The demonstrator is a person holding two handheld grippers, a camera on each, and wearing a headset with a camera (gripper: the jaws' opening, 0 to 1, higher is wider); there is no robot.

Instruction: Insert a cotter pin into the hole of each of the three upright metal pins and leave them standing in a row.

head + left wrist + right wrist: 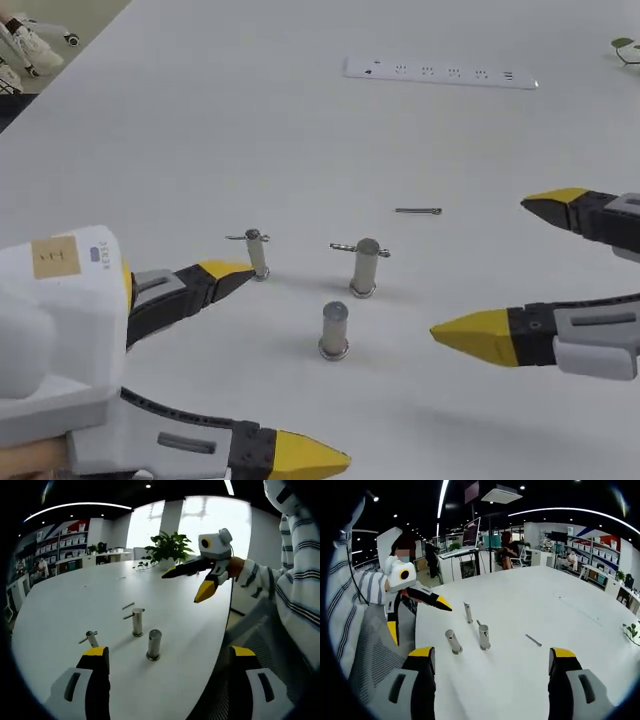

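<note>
On open tabletop (pixel 200 130), 3 upright pins (pixel 366 266) between left claw (pixel 298 366) and right claw (pixel 480 267), both spread, empty, room all round.

Upright pins (pixel 335 330) & loose cotter pin (pixel 418 211): grey metal, dull; table (pixel 200 130) smooth, matt.

Head view downward, gripper views facing inward, sharing pins (pixel 334 330)

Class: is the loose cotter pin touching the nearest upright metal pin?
Apart. The head view shows bare table between the loose cotter pin and the nearest upright metal pin.
</note>
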